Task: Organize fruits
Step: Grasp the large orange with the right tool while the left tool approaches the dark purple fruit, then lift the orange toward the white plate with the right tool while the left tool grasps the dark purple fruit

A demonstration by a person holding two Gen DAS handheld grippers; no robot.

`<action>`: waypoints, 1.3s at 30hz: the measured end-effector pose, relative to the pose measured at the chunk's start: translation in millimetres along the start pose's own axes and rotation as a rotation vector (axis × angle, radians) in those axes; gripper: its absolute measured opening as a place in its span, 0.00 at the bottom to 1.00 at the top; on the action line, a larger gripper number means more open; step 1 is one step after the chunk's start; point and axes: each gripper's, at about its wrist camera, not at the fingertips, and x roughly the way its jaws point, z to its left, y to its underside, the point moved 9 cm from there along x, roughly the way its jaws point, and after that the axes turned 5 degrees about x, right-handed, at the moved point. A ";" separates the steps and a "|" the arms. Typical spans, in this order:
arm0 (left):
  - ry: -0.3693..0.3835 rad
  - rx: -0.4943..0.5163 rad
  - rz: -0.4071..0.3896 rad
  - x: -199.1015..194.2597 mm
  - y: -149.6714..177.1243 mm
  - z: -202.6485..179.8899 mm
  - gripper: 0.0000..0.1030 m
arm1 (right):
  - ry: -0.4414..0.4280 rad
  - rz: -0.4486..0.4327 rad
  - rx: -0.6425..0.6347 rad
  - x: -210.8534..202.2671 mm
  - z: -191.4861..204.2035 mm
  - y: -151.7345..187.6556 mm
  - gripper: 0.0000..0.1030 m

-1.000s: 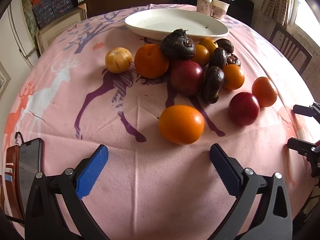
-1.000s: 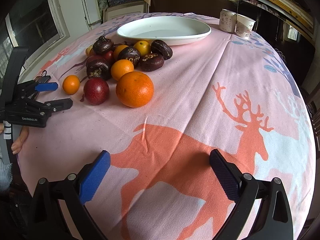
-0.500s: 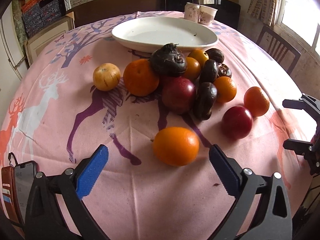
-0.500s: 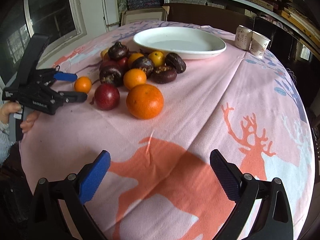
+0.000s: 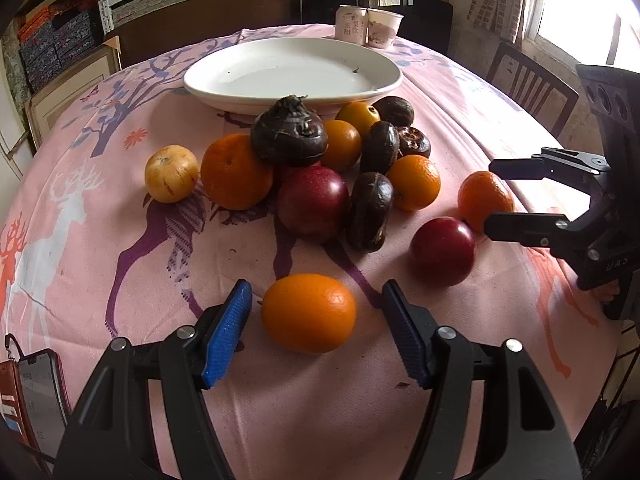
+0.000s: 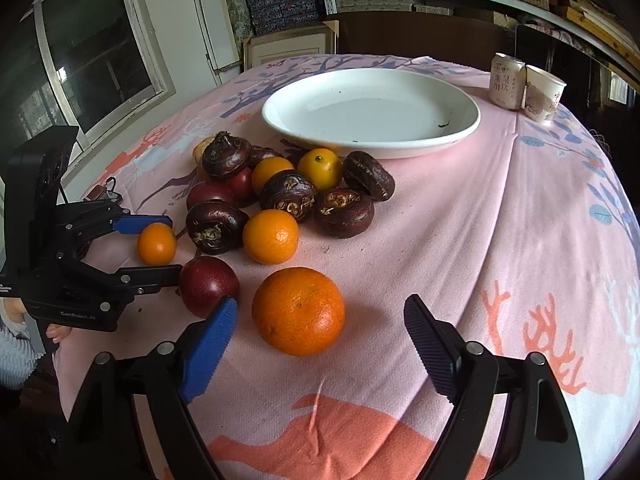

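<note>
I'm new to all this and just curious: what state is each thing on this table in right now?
Left gripper: open.
Right gripper: open, holding nothing.
Big orange: on the cloth, between the left gripper's fingers, not gripped.
Fruit pile: on the cloth, none on the plate.
Plate: upright, empty apart from specks.
Can: upright; opened or not, cannot tell.
Paper cup: upright, contents hidden.

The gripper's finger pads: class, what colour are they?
Blue, ribbed pads on black arms; the left wrist view shows them best.

Pink deer-print tablecloth (image 5: 100, 264) under white plate (image 5: 292, 72), loose fruit pile (image 5: 320, 168), can (image 6: 506, 80), cup (image 6: 544, 94)
</note>
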 end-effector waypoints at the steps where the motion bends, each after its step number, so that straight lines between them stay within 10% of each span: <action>1: -0.001 0.013 0.001 0.3 -0.7 -2.3 0.63 | -0.008 0.006 0.003 1.5 1.6 0.9 0.73; 6: 0.005 0.019 -0.011 -2.2 -1.0 -5.0 0.42 | -0.045 0.036 0.008 8.0 6.8 2.8 0.45; 13: 0.032 -0.043 -0.077 -21.5 -13.7 6.4 0.41 | -0.075 -0.008 0.046 -3.1 2.9 -4.8 0.44; 19: -0.022 -0.068 -0.240 -54.5 -106.4 30.2 0.35 | -0.090 -0.203 0.116 -40.2 -10.8 -83.2 0.44; 26: -0.033 -0.109 -0.194 9.2 -174.7 48.9 0.35 | -0.052 -0.276 0.197 -2.4 -30.4 -150.9 0.44; 39: 0.053 -0.150 -0.223 -8.4 -115.3 54.1 0.45 | -0.106 -0.247 0.245 28.4 -41.8 -143.8 0.44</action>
